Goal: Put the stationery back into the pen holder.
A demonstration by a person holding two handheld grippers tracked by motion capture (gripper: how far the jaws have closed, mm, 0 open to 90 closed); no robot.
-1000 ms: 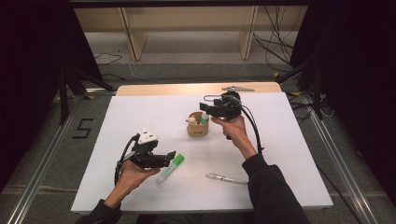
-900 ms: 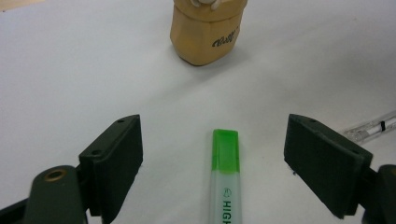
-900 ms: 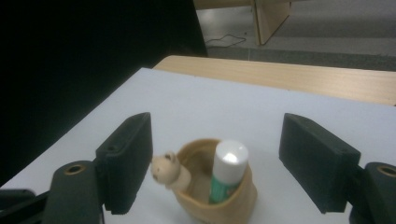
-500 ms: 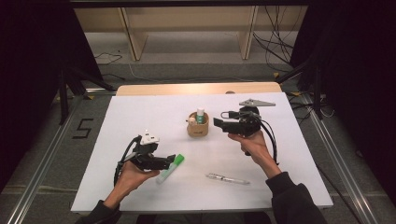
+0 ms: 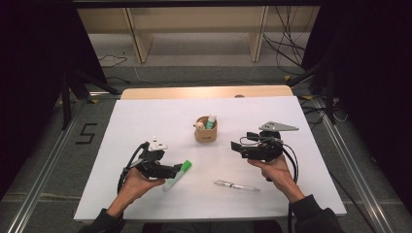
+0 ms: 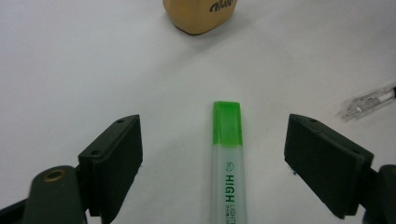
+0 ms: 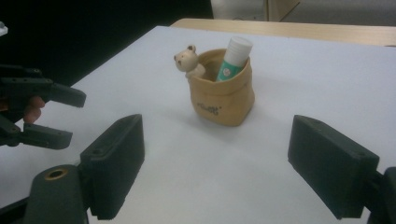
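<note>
Right tool (image 5: 236,147) has pulled back from the pouch (image 5: 205,134), jaws just opened, nothing between them; glue stick (image 5: 210,121) sits inside. Left tool (image 5: 180,170) gapes around the highlighter (image 6: 227,154) on the table (image 5: 145,116), next pickup probably.

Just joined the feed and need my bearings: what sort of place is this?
Probably a lab recording bay, not a home desk: a white-topped table boxed in by black curtains, metal floor rails, and loose cables behind it.

The highlighter (image 6: 227,158) barrel reads "HIGH LIGHT…"; the floor (image 5: 58,160) left of the desk (image 5: 160,111) bears a "5" (image 5: 86,133).
</note>
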